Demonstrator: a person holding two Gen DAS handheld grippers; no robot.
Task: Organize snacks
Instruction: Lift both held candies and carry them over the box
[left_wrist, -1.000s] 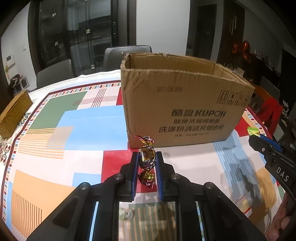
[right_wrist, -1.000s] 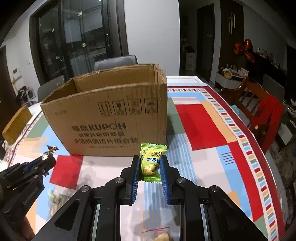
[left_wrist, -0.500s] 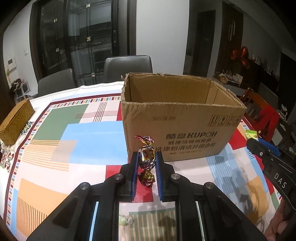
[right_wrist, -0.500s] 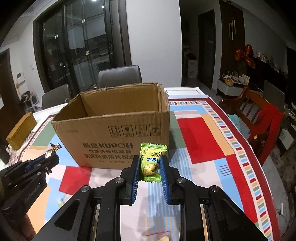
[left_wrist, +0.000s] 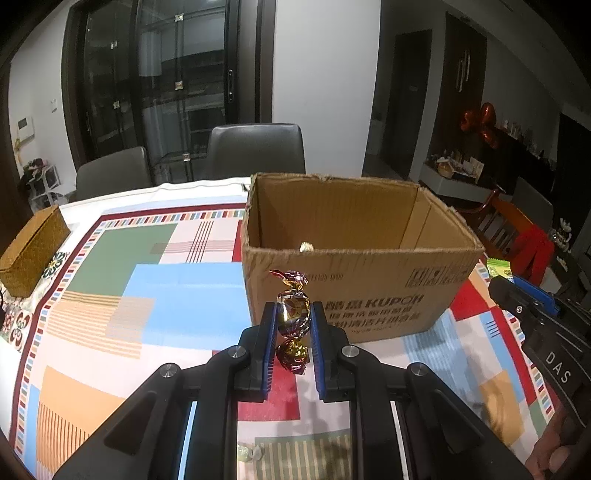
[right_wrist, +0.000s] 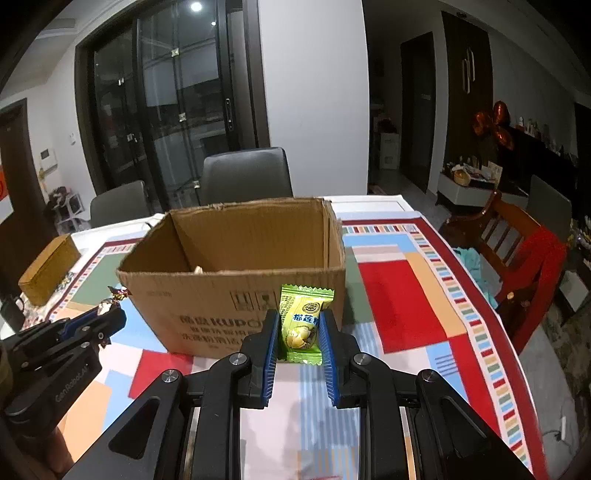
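Across the round table's patchwork-coloured cloth (left_wrist: 177, 295) we have open room on our left side. Nearest us, our left gripper (left_wrist: 293, 325) pinches a foil-wrapped red-and-gold twist candy (left_wrist: 293, 317), and our right gripper (right_wrist: 300, 330) pinches a green durian-candy sachet (right_wrist: 301, 323), both clear above the cloth. Just beyond stands the open brown cardboard box (right_wrist: 221, 302), its torn near rim below both sweets, something pale inside. Farther left a woven tan box (left_wrist: 33, 251) sits near the table edge; grey chairs (left_wrist: 255, 151) wait behind.

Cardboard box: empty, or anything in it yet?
Not empty. The cardboard box is open-topped, and one small pale wrapped piece shows just behind its near rim. The floor below is hidden, so cannot tell what else.
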